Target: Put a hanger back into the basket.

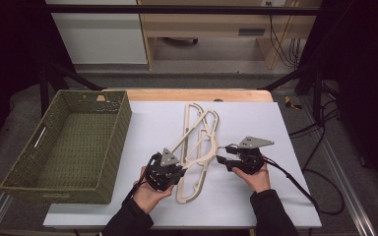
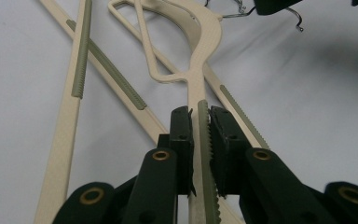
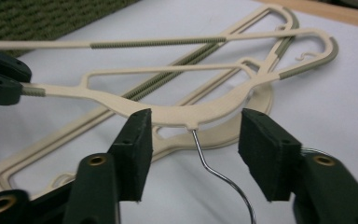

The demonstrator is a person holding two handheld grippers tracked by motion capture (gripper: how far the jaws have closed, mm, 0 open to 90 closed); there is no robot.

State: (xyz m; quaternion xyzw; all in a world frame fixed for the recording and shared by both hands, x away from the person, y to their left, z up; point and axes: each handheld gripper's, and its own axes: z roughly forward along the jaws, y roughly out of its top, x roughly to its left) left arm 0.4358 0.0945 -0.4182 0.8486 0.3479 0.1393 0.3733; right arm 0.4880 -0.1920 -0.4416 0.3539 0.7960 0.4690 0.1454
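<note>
Between the right gripper's (image 3: 193,154) half-open jaws hangs the hanger's wire hook (image 3: 219,175).

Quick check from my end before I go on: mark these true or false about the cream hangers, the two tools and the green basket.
1. The left tool is clamped on the arm of a cream plastic hanger. True.
2. The right tool is shut tight on the thin metal hook. False: its pads stand apart on either side of the hook and do not press on it.
3. The green woven basket holds a hanger. False: the hangers lie on the white table top.
4. The basket stands to the left of the hangers in the high view. True.
5. More than one hanger lies on the table. True.
</note>
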